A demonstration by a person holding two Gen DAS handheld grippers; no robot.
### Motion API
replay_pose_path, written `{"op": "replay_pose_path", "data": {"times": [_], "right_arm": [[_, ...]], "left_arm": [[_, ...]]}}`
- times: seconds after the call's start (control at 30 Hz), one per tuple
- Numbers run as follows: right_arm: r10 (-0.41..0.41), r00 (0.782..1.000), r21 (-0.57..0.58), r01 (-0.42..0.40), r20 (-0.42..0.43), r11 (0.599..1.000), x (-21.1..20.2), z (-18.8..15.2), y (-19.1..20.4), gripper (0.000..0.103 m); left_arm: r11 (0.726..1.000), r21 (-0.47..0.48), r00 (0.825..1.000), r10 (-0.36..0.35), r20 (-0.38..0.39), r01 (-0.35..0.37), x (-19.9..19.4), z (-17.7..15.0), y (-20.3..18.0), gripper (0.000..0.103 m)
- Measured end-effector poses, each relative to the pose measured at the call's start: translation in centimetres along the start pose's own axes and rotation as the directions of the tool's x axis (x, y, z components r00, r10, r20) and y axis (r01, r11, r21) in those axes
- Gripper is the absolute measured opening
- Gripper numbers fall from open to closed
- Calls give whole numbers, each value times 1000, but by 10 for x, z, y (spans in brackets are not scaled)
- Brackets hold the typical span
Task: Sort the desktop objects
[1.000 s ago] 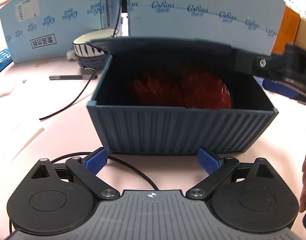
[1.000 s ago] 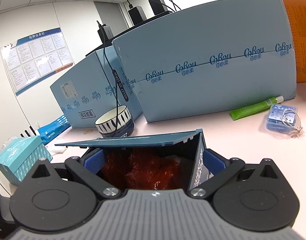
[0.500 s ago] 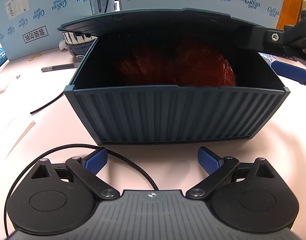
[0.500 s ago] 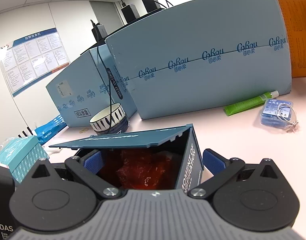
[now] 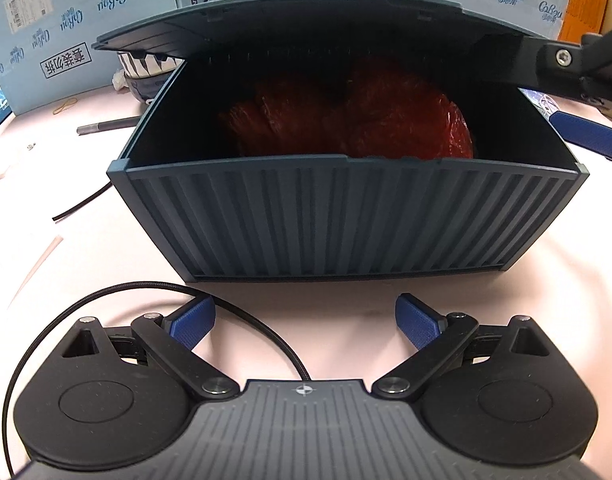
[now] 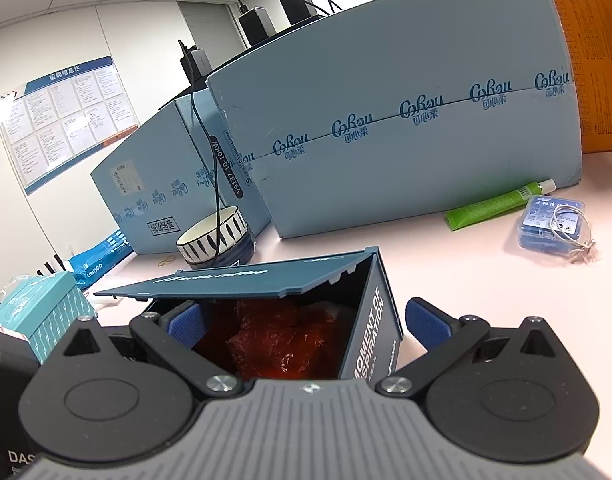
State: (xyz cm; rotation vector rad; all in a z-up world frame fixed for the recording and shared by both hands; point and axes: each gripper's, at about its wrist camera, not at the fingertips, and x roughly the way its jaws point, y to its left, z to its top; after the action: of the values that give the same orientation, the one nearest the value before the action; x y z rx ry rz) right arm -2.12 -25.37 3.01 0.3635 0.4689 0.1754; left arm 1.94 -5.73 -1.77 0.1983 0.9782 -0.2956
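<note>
Red crinkled bag [image 5: 369, 116] in box [image 5: 345, 220] | lid [image 5: 306, 20] half-covers it

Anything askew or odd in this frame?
The dark blue ribbed storage box has its lid half-raised, propped by the right tongs; crumpled red plastic wrap sits inside. Nothing spilled or damaged.

— What sits in front of you?
— A dark blue ribbed plastic storage box [image 5: 345, 216] on the pink desk, its hinged lid [image 5: 306, 20] tilted partly open.
— And inside?
— You see a crumpled red translucent plastic bag [image 5: 365, 116] filling the back.
</note>
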Motion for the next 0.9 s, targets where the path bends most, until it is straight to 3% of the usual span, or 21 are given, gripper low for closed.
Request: {"op": "replay_pose_path", "data": {"times": [0.9], "right_arm": [[1,1000,-2,-1,-29,1000,-1,-6,0,103]], "left_arm": [[999,-39,1000,1,-21,-2,8,-1,5,97]]}}
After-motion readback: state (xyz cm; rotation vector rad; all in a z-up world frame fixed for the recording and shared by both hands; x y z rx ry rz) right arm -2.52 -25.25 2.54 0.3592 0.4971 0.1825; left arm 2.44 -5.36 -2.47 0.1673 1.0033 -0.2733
